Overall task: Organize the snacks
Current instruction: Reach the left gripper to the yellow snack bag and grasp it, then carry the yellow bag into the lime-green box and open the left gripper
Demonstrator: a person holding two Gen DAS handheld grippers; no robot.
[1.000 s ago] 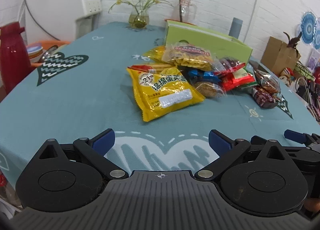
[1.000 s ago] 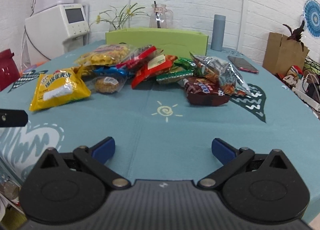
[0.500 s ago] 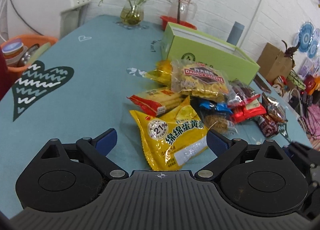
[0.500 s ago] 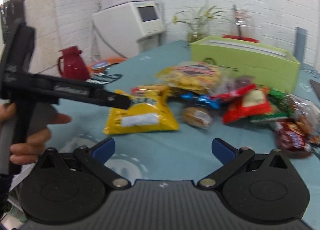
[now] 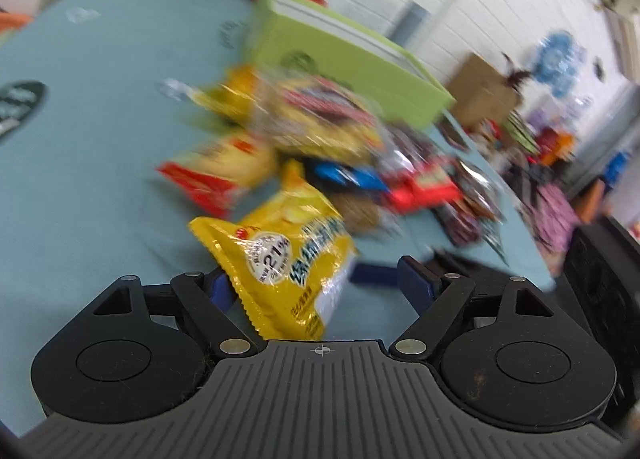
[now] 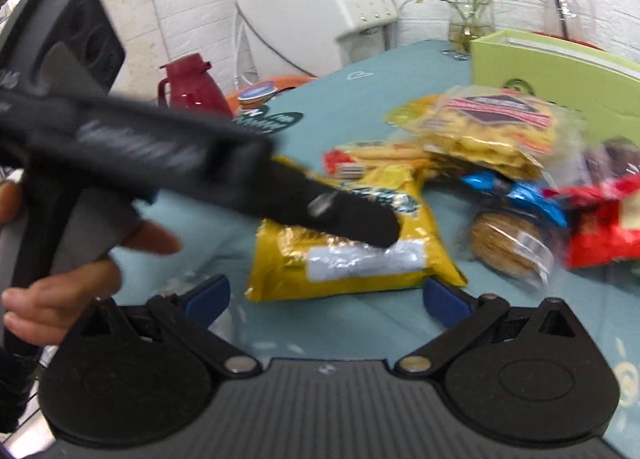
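Observation:
A yellow snack bag point(image 5: 288, 259) lies at the near edge of a snack pile on the teal tablecloth point(image 5: 88, 163). My left gripper point(image 5: 320, 283) is open, its jaws on either side of the bag's near end. In the right wrist view the left gripper point(image 6: 360, 227) reaches over the same yellow bag point(image 6: 352, 251). My right gripper point(image 6: 324, 295) is open and empty, just in front of that bag. A green box point(image 5: 348, 63) stands behind the pile; it also shows in the right wrist view point(image 6: 560, 75).
The pile holds a clear bag of yellow crisps point(image 6: 492, 131), a red-and-yellow packet point(image 5: 216, 171), a blue wrapper point(image 6: 516, 191), a round cookie pack point(image 6: 512, 243) and a red bag point(image 6: 604, 227). A red jug point(image 6: 192, 87), a white machine point(image 6: 320, 15) and a flower vase point(image 6: 468, 23) stand beyond.
My left gripper has moved forward and down until its jaws straddle the yellow bag. My right gripper has swung left and closer to the same bag.

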